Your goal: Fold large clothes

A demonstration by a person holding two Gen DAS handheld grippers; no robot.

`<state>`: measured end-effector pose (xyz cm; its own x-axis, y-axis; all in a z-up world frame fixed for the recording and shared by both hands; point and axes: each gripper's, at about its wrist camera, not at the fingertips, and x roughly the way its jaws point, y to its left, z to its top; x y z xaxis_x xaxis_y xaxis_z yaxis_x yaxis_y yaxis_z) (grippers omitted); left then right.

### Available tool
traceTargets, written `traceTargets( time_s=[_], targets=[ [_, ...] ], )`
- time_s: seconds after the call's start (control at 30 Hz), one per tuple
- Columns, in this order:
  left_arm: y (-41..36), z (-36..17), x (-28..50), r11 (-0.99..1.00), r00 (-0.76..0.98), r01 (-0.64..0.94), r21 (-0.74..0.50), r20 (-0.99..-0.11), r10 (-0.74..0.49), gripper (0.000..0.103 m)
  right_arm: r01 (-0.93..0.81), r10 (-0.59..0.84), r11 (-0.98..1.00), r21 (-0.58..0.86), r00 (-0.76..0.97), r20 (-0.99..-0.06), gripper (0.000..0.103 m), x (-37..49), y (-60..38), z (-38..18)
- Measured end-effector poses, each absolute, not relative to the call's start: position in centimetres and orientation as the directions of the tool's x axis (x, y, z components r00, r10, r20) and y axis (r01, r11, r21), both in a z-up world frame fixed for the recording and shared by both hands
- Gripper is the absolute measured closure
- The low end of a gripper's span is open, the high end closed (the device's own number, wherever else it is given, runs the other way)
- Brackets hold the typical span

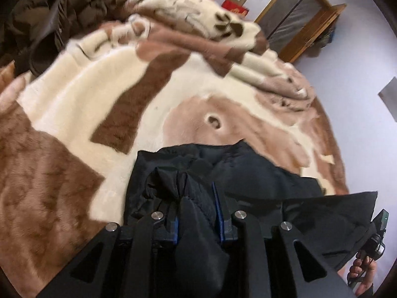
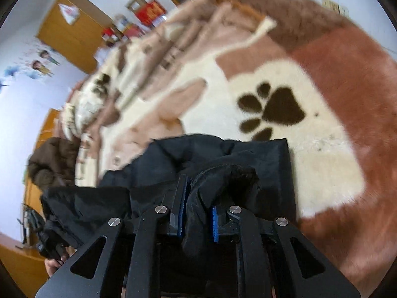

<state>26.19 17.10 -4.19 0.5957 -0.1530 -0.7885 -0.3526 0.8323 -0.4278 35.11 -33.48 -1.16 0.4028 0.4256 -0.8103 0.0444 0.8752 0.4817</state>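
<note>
A black padded jacket (image 1: 248, 171) lies on a plush brown, pink and cream blanket (image 1: 74, 104). A bunched fold of the jacket fills the jaws of my left gripper (image 1: 196, 186), which is shut on it. At the lower right edge of the left wrist view, a hand (image 1: 362, 273) holds the other gripper past the jacket's hem. In the right wrist view, the jacket (image 2: 223, 154) rests just below a dark paw print on the blanket (image 2: 322, 161). My right gripper (image 2: 201, 188) is shut on another gathered fold, which hides its right fingertip.
A brown puffy coat (image 1: 49, 12) (image 2: 52, 159) lies heaped at the far side of the bed. A rumpled part of the blanket (image 1: 198, 19) is piled behind the jacket. Wooden furniture (image 2: 69, 29) and a wooden frame (image 1: 297, 17) stand against pale walls.
</note>
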Motion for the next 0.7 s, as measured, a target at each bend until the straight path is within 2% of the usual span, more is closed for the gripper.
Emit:
traceTargets(
  time_s=[0.17,0.27,0.4,0.6,0.7],
  targets=[
    [16.7,-5.9,26.8,0.841,0.608,-0.332,-0.426,-0.779,-0.155,0.076,0.063,0.464,0.850,0.522,0.377,-0.802,0.084,36.1,-34.0,-3.9],
    [17.0,-4.6,26.7,0.841,0.600,-0.320,-0.436,-0.780,-0.177,0.072,0.063,0.498,0.830,0.555,0.365,-0.786,0.080,36.0,-34.8,-2.6],
    [17.1,-1.0,25.9,0.852,0.638,-0.279,-0.443,-0.749,-0.181,0.060,0.014,0.546,0.794,0.608,0.422,-0.724,0.048,35.4,-35.6,1.7],
    [16.7,4.1,24.4,0.867,0.700,-0.253,-0.429,-0.700,-0.141,0.051,-0.071,0.500,0.836,0.545,0.510,-0.700,0.047,33.0,-34.7,6.7],
    [17.3,5.2,23.9,0.860,0.721,-0.249,-0.444,-0.678,-0.141,0.046,-0.079,0.517,0.818,0.570,0.535,-0.668,0.047,32.6,-35.0,7.5]
  ],
)
